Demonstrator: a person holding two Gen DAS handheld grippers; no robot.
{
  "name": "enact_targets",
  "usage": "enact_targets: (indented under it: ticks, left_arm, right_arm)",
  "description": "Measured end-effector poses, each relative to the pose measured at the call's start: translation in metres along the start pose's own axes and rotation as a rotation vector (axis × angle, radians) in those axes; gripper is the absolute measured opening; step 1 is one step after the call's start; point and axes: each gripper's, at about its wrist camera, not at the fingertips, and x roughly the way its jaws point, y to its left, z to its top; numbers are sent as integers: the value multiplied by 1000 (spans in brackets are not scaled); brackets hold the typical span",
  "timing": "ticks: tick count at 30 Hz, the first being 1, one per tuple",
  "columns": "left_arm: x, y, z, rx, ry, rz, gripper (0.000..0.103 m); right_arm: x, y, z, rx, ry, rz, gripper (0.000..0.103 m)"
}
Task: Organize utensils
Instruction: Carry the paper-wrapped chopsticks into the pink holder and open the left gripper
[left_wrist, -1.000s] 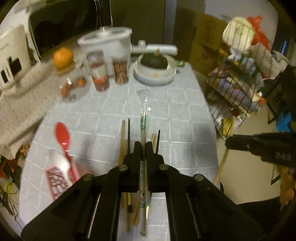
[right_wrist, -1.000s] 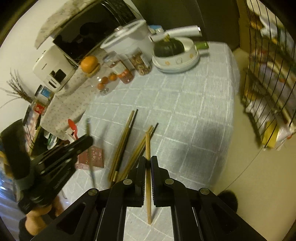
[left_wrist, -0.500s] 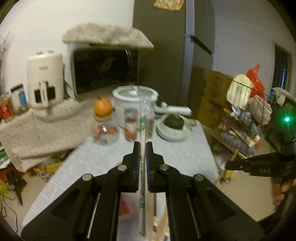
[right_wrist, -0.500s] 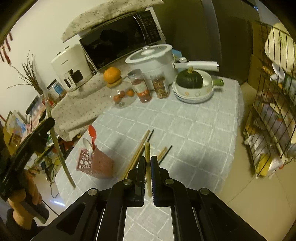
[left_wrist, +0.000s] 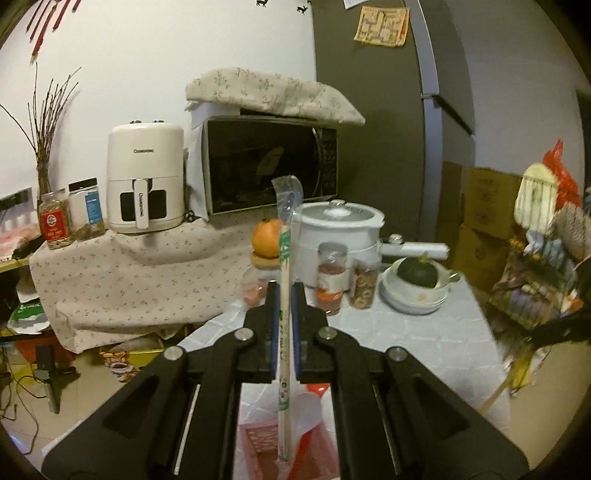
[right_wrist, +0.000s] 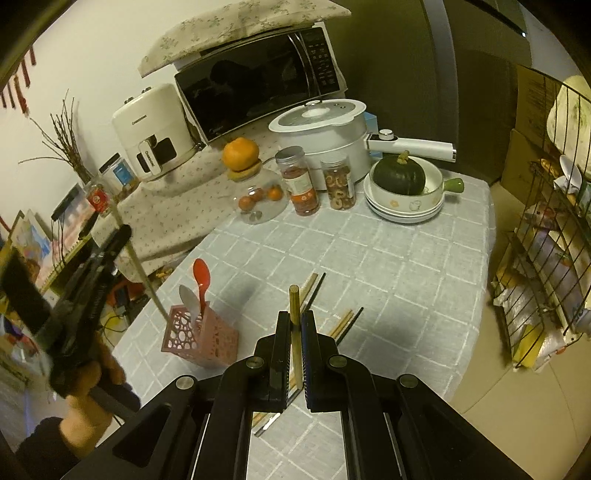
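**Both grippers pinching chopsticks, wrapped pair upright over holder**

Left gripper (left_wrist: 283, 291) is pressed onto wrapped chopsticks (left_wrist: 284, 295), a pair in a clear plastic sleeve with green print. Long axis runs near vertical in the left wrist view: sleeve top points up past the microwave (left_wrist: 271, 164), lower end points down into the pink utensil holder (left_wrist: 258, 448) right below the jaws. Whether the tip touches the holder's inside, cannot tell.

Right gripper (right_wrist: 294, 321) is clamped on a single wooden chopstick (right_wrist: 294, 325). Long axis follows the fingers, blunt end pointing forward and up beyond the fingertips, held above the table (right_wrist: 406, 266).

Only in the right wrist view:
- left gripper seen from the side at far left, with the wrapped pair slanting down toward the holder
- whole holder at the table's near-left edge, red spoon (right_wrist: 201, 277) and a white spoon (right_wrist: 188, 299) standing in it
- loose chopsticks (right_wrist: 314, 288) lying on the cloth, long axes diagonal, more pairs just beside the right jaws
- green squash (right_wrist: 399, 175) in stacked bowls, seen from above

Only in the left wrist view:
- sleeve's top end
- holder's interior from above, partly hidden by the jaws
- right gripper as a dark blurred shape at the far right edge
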Motion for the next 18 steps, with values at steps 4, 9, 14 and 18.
enact_targets:
  ticks: [4,9,14,18]
  left_arm:
    - [8,2,-11,-1,24,26,6]
    - [10,6,-13,-21,58,33,18]
    - [4,7,-8,-52,122,-3,46]
    - [-8,14,0,-109,209,-48,49]
  right_arm:
    - [3,6,1,-6,2,-1,5]
    - [2,13,2,-12,-3,9,5]
    - [-5,20,7,-25,-24,28,5]
    - [-14,27,12,-23,-45,61,5]
